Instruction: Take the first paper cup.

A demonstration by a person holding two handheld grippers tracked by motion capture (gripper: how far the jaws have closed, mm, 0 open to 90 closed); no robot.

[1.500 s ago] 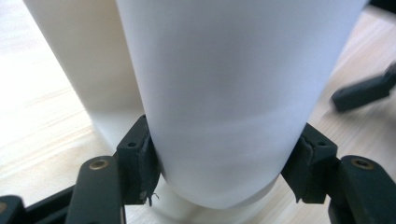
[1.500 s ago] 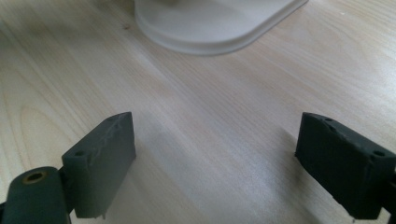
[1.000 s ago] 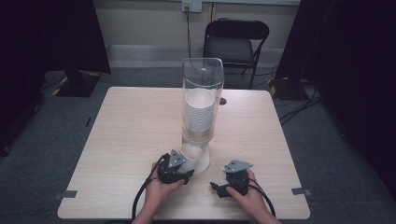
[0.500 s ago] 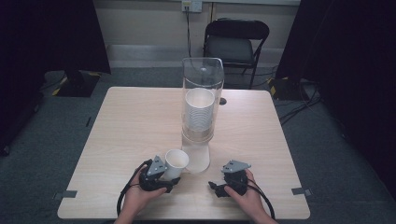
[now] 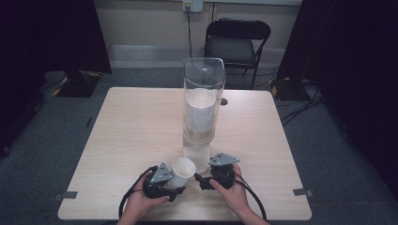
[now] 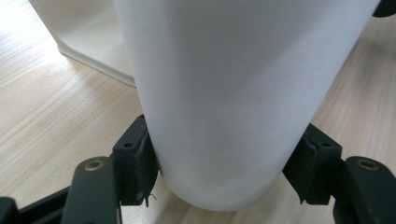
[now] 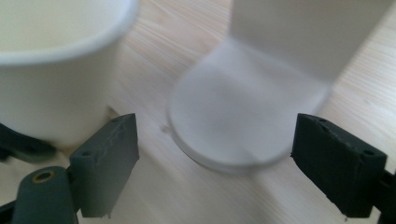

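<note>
A: Left gripper (image 5: 176, 183)?
B: Clamped on a white paper cup (image 5: 182, 171), mouth tipped up, just in front of the clear cup dispenser (image 5: 202, 101).
A: Right gripper (image 5: 201, 182)?
B: Beside the dispenser's white base (image 5: 197, 154), near the cup; jaws too small to read, probably apart.
A: Rest?
B: Cup stack (image 5: 201, 112) inside, wooden table (image 5: 131, 126), black chair (image 5: 237, 44) behind.

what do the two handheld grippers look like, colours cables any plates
Both the left gripper and right gripper are black, each topped by a grey three-cornered plate. A black cable loops back from each toward the person. Up close, the fingers are dark blocky pads on arms with brass-coloured rivets. No sleeves are visible at the hands.
</note>
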